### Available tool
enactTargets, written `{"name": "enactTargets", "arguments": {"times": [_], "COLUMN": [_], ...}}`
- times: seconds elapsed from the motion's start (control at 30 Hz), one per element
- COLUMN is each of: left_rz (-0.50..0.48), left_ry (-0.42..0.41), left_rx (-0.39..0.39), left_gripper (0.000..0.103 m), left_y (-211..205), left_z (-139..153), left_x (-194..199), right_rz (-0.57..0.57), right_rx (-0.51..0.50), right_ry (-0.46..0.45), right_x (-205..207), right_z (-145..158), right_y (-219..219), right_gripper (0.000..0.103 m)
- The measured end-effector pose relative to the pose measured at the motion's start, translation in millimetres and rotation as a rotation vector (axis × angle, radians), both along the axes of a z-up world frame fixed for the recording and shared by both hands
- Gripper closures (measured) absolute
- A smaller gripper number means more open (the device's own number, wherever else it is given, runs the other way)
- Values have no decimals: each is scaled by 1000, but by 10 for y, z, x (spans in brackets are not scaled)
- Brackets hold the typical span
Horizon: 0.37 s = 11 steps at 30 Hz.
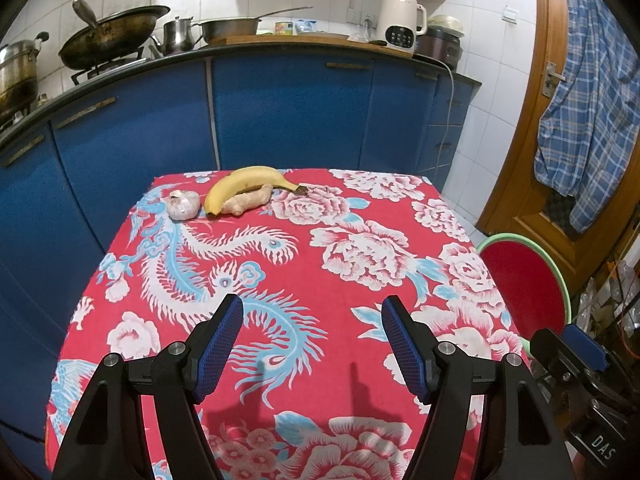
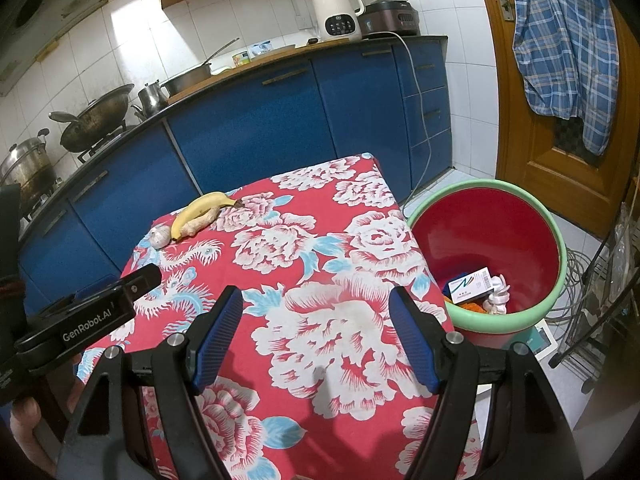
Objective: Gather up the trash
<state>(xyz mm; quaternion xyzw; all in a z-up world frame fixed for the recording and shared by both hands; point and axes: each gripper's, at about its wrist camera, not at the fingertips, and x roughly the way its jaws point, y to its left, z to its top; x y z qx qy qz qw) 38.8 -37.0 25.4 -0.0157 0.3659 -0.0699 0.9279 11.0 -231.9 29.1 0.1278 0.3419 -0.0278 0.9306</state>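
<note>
A red bin with a green rim (image 2: 548,216) stands on the floor right of the table; it also shows in the left wrist view (image 1: 560,276). Inside lie a white card box (image 2: 470,284), white plastic pieces (image 2: 498,298) and orange scraps. On the far left of the red flowered tablecloth (image 1: 320,280) lie a banana (image 1: 244,184), a ginger root (image 1: 248,200) and a garlic bulb (image 1: 183,205); they also show in the right wrist view, banana (image 2: 196,210). My left gripper (image 1: 312,320) is open and empty over the near table. My right gripper (image 2: 316,316) is open and empty.
Blue cabinets (image 1: 280,112) run behind the table, with a wok (image 1: 108,38), pots and a white kettle (image 1: 400,20) on the counter. A wooden door (image 2: 560,92) with a hanging plaid shirt is at right. Cables and a wire rack (image 2: 600,280) stand beside the bin.
</note>
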Motion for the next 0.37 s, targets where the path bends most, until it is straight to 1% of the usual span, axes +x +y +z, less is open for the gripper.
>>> {"name": "enactTargets", "arguments": {"times": [0.37], "left_rz": [4], "left_ry": [1], "left_rx": [2], "left_gripper": [30], "left_y": [13], "left_z": [0], "left_x": [3], "right_rz": [0], "right_rx": [-1], "right_ry": [2], "right_x": [0], "right_z": [-8], "right_y": [14], "right_gripper": [28]}}
